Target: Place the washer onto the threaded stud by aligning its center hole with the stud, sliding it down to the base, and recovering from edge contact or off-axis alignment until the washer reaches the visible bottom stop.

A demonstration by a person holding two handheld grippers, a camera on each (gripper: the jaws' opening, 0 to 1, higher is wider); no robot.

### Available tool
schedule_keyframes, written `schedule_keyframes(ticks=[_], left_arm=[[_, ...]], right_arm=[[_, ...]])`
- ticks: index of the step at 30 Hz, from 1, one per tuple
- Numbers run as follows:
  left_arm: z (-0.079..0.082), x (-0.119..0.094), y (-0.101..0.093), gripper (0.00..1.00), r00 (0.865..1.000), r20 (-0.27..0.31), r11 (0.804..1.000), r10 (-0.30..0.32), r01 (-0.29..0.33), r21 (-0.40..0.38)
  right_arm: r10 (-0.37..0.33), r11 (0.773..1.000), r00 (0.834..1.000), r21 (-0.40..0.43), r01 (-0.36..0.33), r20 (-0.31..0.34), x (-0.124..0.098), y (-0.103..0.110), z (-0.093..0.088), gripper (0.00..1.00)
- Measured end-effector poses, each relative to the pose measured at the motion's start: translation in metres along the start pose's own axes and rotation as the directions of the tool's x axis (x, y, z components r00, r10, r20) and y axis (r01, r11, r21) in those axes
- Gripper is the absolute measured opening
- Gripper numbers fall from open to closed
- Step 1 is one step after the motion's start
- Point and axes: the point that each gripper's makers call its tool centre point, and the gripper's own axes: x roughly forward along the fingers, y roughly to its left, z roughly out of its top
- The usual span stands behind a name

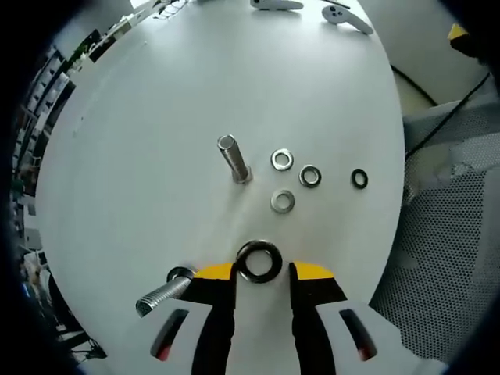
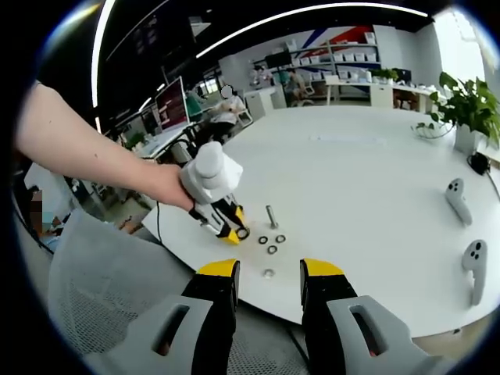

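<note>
Washer (image 1: pixel 259 262), dark ring with a wide centre hole, seen face-on between the yellow tips of the left gripper (image 1: pixel 262 272) in the left gripper view; jaws set close at either side of it, actual pinch not certain. Poised over the tabletop (image 1: pixel 156 117) near its edge, well short of the threaded stud (image 1: pixel 233 158), standing upright further in. Just beside the stud, four loose washers: two bright ones (image 1: pixel 282 160) (image 1: pixel 282 201), two dark ones (image 1: pixel 310 176) (image 1: pixel 359 178). Second threaded stud (image 1: pixel 162 293) lying tilted by the left jaw, near the edge.

From the right gripper view, much wider: right gripper (image 2: pixel 268 271) held off the near edge, jaws apart and empty; left gripper (image 2: pixel 230 226) in a person's hand (image 2: pixel 168 187), dark ring (image 2: pixel 243 233) at its tip, stud (image 2: pixel 272 216) and small washers beside it. Two white controllers (image 2: pixel 455 199) toward the far right edge of the tabletop, potted plant (image 2: pixel 465 105) beyond.
</note>
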Motion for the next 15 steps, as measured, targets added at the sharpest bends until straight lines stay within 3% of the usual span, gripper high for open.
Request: schedule_keyframes(ticks=[10,11,12,13,14,15], left_arm=[[-0.002,-0.0003,-0.0018,0.19,1.0,0.023,0.999,0.016,-0.015,-0.039],[-0.0023,-0.0003,-0.0022,0.14,1.0,0.023,0.999,0.015,-0.014,-0.04],[-0.006,0.0008,-0.0041,0.0,1.0,0.006,0.999,0.01,-0.01,-0.041],[0.0007,0.0032,-0.006,0.0,0.998,0.054,0.999,0.039,-0.038,-0.028],[-0.0086,-0.0008,-0.0059,0.0,1.0,-0.001,1.0,0.019,-0.019,-0.012],[-0.0079,-0.0011,-0.004,0.0,1.0,-0.002,0.999,0.018,-0.018,-0.03]], right_arm=[[-0.001,1.0,1.0,0.006,0.0,0.009,-0.0005,-0.0003,0.0014,0.33],[-0.001,1.0,1.0,0.008,0.001,0.01,-0.0007,-0.0004,0.0015,0.33],[-0.001,1.0,1.0,0.008,0.001,0.01,-0.0008,-0.0005,0.0015,0.33],[-0.002,1.0,1.0,0.009,0.002,0.011,-0.0009,-0.0003,0.0017,0.33],[-0.001,1.0,1.0,0.009,0.001,0.011,-0.001,-0.0002,0.0017,0.33],[-0.002,1.0,1.0,0.009,0.002,0.011,-0.0008,-0.0004,0.0016,0.33]])
